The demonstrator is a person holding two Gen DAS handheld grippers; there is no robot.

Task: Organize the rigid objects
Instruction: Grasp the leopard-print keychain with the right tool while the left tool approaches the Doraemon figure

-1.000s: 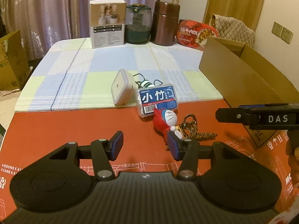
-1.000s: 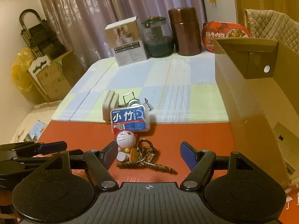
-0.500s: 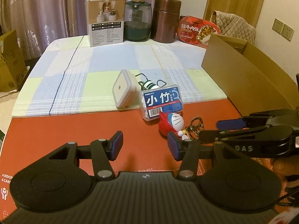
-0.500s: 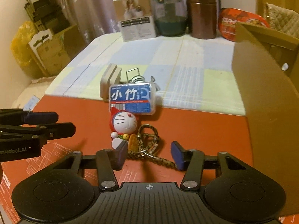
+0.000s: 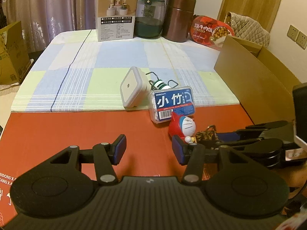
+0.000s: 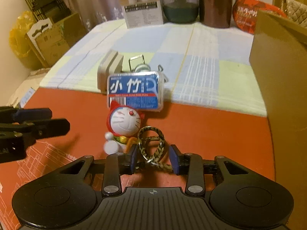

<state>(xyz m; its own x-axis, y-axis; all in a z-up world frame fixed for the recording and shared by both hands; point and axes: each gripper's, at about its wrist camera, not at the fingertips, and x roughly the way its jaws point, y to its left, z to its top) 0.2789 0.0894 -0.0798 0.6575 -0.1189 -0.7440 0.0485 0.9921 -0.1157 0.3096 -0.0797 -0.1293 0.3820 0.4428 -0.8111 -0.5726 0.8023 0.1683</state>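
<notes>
Jaws on your right claw (image 6: 152, 158) have just been closing round the braided leopard-print keyring cord (image 6: 151, 145) beside the red-hooded white cat figurine (image 6: 122, 124) on the orange bench (image 6: 201, 134), not yet pinching, while your left claw (image 5: 148, 150) hangs part-open and empty.

Red-hooded cat figurine (image 6: 123, 123) with braided keyring cord (image 6: 151, 145), frame centre, on red mat; blue-labelled floss box (image 6: 135, 92) tilted just behind.

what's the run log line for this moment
right gripper: closing around keychain cord, not clamped | left gripper: open, empty | cardboard box: waiting
</notes>
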